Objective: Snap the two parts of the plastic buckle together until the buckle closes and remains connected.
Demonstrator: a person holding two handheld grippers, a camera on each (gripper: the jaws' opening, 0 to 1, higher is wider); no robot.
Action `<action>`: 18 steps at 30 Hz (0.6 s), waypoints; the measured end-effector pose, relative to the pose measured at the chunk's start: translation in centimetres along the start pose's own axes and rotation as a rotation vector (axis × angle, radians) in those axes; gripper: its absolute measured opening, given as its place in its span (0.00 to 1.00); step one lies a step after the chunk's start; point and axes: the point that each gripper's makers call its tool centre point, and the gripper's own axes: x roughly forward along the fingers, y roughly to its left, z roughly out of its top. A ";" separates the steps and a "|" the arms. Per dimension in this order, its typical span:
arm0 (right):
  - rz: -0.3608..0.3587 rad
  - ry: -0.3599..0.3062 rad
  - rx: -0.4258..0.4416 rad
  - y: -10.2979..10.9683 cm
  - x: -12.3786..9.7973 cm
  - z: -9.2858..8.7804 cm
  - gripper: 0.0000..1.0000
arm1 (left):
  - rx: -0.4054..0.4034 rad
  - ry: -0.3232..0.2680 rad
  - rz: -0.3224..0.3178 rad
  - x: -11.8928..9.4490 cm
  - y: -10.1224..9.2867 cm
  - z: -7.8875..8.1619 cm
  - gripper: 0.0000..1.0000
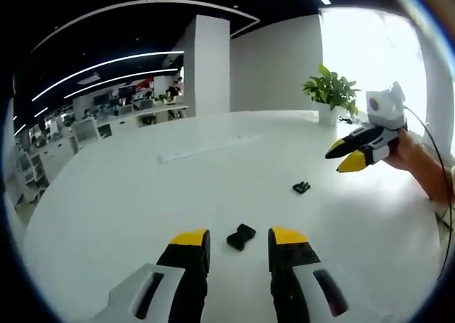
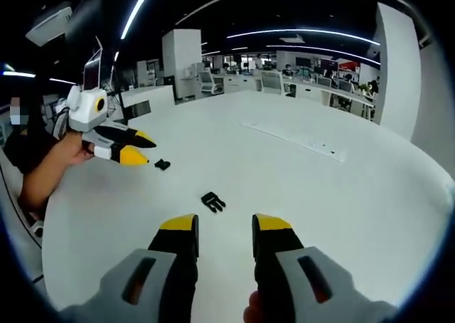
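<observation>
On the white table [image 1: 106, 202], two separate buckle halves [image 1: 241, 236].

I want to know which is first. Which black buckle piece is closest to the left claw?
The buckle piece lying between the left claw tips; the other piece lies farther off.

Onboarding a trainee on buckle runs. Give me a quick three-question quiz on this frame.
1. True or false: the two buckle halves are already snapped together.
2. What lies nearest ahead of the left gripper's jaws? A) potted plant B) buckle half C) keyboard
3. Are the right gripper's jaws open or shut?

Key:
1. False. One buckle half and the other half lie apart on the table.
2. B.
3. Open, with nothing between them.
</observation>
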 end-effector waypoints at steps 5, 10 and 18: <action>0.002 -0.010 -0.005 -0.2 0.2 0.6 0.30 | -0.003 0.007 0.000 0.2 0.2 0.0 0.32; 0.005 -0.022 0.000 -0.4 0.8 0.6 0.28 | -0.003 0.012 0.002 0.4 0.5 -0.1 0.31; 0.015 -0.022 0.025 -0.4 1.3 -0.2 0.28 | 0.001 0.039 0.003 1.0 0.4 -1.2 0.30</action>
